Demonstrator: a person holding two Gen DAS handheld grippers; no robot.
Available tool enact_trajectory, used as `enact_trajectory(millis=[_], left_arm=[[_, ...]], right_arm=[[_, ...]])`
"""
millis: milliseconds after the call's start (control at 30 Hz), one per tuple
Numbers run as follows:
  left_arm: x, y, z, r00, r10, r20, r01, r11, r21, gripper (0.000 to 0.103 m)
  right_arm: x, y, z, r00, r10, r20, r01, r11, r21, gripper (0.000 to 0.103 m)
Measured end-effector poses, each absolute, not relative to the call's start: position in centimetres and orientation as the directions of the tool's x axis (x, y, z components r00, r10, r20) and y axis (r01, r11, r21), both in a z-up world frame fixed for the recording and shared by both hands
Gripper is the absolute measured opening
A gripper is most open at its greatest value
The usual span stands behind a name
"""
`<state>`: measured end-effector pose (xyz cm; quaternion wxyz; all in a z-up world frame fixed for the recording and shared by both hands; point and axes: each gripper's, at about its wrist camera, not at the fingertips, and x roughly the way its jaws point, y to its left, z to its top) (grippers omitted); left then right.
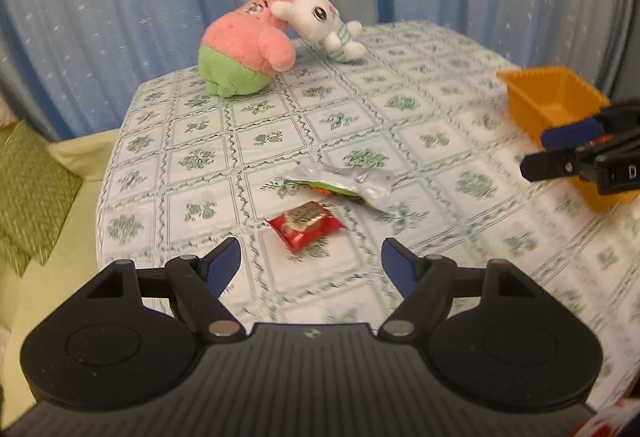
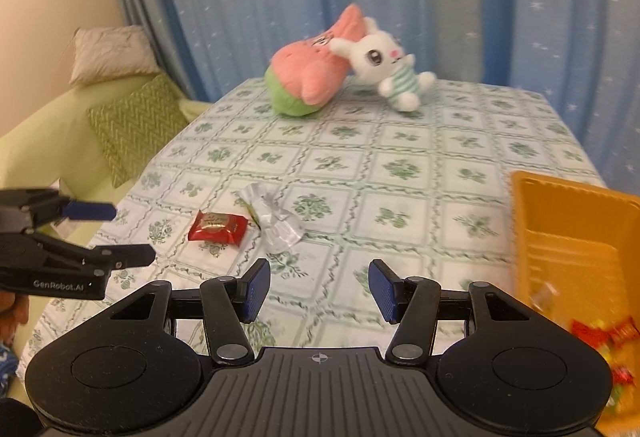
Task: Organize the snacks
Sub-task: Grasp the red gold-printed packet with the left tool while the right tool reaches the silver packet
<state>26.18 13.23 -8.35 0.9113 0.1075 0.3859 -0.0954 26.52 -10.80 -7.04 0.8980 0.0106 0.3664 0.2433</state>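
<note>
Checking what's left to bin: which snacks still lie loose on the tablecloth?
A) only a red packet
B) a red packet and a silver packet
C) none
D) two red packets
B: the red packet and the silver packet lie side by side on the tablecloth, outside the orange bin.

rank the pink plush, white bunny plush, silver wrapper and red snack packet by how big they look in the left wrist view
1. pink plush
2. white bunny plush
3. silver wrapper
4. red snack packet
Bunny versus wrapper is close, and the wrapper lies nearer the camera, so that order is unsure.
</note>
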Motion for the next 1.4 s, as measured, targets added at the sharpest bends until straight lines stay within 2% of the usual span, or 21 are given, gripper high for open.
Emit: enact_trajectory(millis=[333,400,533,733,867,967,1233,1400], left_arm=[[32.1,13.3,-11.4,0.639,-0.165,-0.752,0.461,0.864,0.201,0.074],[33.2,12.9,-12.0,0.616,-0.172,-0.768,0.502,0.838,0.214,0.066],[35.1,12.3,-13.5,0.559,-0.204,-0.804,0.571,0.797,0.195,0.061],[36.5,12.0,-15.0,0.512,-0.212,-0.832,0.607,0.775,0.176,0.044],[36.6,12.6,-15.4,0.503,-0.212,-0.838,0.574,0.807,0.140,0.028],[35.9,13.1,-15.5,0.526,-0.193,-0.828,0.508,0.852,0.124,0.024],[33.0,15.2,-14.8,0.598,-0.112,-0.793,0.253,0.966,0.055,0.023],[31.6,16.4,-14.5,0.618,-0.101,-0.780,0.157,0.988,-0.003,0.023]], right_arm=[[32.1,-7.4,-11.1,0.533,0.500,-0.682,-0.515,0.832,0.207,0.055],[32.9,-7.0,-11.8,0.524,0.499,-0.690,-0.521,0.829,0.203,0.055],[34.2,-6.6,-13.0,0.513,0.494,-0.702,-0.520,0.830,0.203,0.055],[35.4,-5.8,-13.9,0.502,0.506,-0.702,-0.548,0.814,0.194,0.055],[36.4,-5.1,-14.1,0.496,0.517,-0.698,-0.569,0.801,0.188,0.055],[37.1,-4.1,-14.2,0.492,0.529,-0.692,-0.591,0.786,0.181,0.055],[38.9,-0.4,-15.4,0.449,0.560,-0.696,-0.667,0.729,0.156,0.055],[39.6,1.7,-16.5,0.438,0.538,-0.720,-0.694,0.712,0.110,0.055]])
